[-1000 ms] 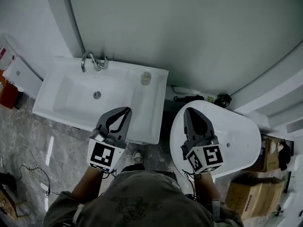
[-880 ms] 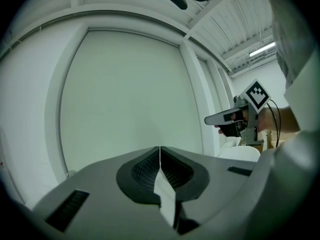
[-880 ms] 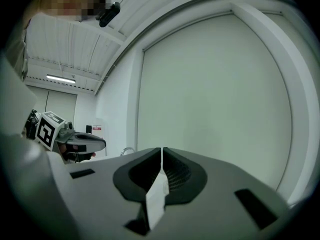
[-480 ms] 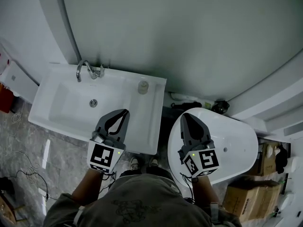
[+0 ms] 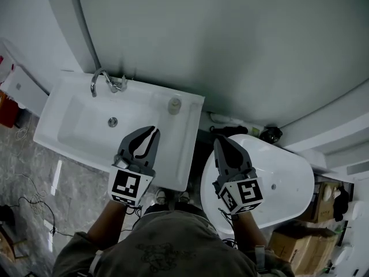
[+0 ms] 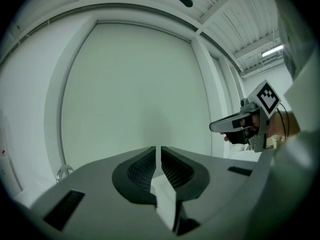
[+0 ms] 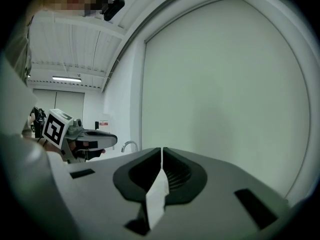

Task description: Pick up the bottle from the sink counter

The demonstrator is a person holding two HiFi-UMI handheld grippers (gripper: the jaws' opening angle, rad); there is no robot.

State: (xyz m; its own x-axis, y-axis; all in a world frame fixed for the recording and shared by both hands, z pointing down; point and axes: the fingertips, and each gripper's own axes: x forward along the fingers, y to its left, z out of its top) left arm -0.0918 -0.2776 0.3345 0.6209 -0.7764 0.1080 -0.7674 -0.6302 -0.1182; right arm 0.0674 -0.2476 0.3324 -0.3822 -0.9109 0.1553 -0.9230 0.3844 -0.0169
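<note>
A small pale bottle (image 5: 174,105) stands upright on the white sink counter (image 5: 182,144), at the back right beside the basin. My left gripper (image 5: 153,130) hovers over the counter's right part, nearer me than the bottle, jaws shut and empty. My right gripper (image 5: 219,140) hangs to the right over the white toilet (image 5: 288,178), also shut with nothing held. In the left gripper view the closed jaws (image 6: 158,150) face the pale wall panel; the right gripper view shows the same, with closed jaws (image 7: 162,151). The bottle is hidden in both gripper views.
A chrome faucet (image 5: 104,81) rises at the basin's back left, with the drain (image 5: 113,122) in the bowl. A curved grey-green wall panel (image 5: 230,39) stands behind. Cardboard boxes (image 5: 300,247) lie at lower right; cables cross the grey floor at left.
The view has shifted a little: the sink and bottle sit slightly lower left in the frame than a second ago. Both grippers stay shut, the right one edging leftward toward the toilet's near rim.
</note>
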